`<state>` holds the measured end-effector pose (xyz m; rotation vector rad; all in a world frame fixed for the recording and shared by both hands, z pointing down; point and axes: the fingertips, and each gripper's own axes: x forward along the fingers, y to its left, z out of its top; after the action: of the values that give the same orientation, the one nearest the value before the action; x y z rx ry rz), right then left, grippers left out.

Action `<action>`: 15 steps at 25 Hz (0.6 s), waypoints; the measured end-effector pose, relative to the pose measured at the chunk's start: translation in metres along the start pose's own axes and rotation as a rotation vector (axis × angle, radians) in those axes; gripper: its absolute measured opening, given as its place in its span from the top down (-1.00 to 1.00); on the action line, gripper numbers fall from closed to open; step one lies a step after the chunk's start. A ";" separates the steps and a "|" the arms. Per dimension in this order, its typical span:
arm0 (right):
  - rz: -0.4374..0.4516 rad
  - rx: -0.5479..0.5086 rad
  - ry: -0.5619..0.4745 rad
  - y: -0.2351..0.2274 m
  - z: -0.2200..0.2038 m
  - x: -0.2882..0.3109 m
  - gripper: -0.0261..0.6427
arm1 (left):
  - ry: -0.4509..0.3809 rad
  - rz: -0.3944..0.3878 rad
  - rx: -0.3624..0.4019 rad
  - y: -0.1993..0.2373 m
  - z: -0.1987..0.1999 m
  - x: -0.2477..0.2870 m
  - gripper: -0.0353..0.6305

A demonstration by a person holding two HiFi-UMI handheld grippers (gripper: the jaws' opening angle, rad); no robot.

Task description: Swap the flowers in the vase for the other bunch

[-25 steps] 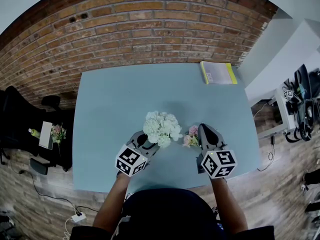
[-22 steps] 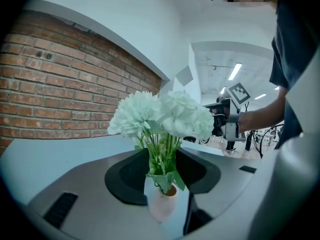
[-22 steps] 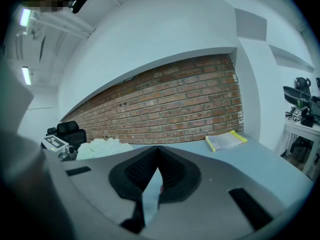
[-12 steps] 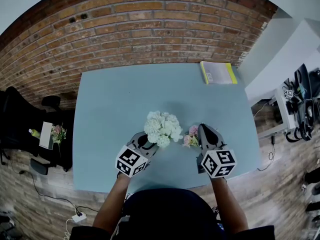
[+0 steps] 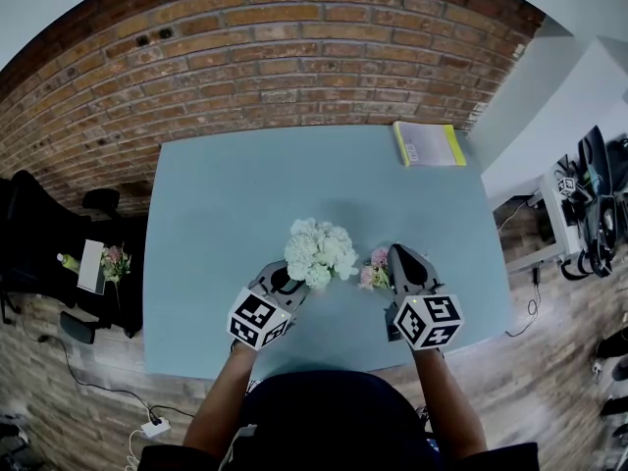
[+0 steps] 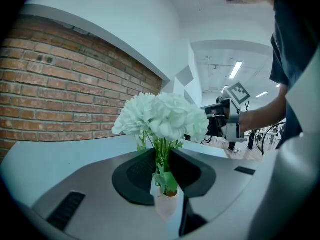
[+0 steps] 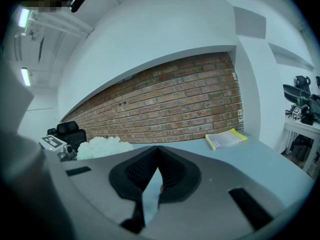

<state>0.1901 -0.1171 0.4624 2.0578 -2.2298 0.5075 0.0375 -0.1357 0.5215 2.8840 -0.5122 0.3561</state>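
Closing is the only change we see since the earlier frames: the left gripper (image 6: pixel 161 154) has just been drawing its jaws in, and both hands sit where they did. Its pads now pinch the green stems of the white flowers (image 5: pixel 320 253), just above the mouth of the small white vase (image 6: pixel 166 204), which stands upright low between the jaws. The blooms rise above the jaw tips. Our right gripper (image 7: pixel 158 152) has its jaws pressed together at the tips; a pinkish sliver shows in the slit lower down, and we cannot tell whether it is gripped. From the head view, the pink bunch (image 5: pixel 374 269) lies on the pale blue table (image 5: pixel 245 194), touching or just beside that gripper's left side and near the white blooms. Well apart, at the far right corner of the table, lies a yellow-edged booklet (image 5: pixel 428 143), with the brick wall (image 5: pixel 294 57) behind.
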 end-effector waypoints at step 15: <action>-0.002 0.014 0.004 -0.002 -0.004 -0.003 0.89 | -0.015 0.016 -0.001 -0.001 0.001 -0.001 0.65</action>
<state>0.1914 -0.1133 0.4655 2.0635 -2.2281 0.5279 0.0369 -0.1346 0.5202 2.8849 -0.5387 0.3369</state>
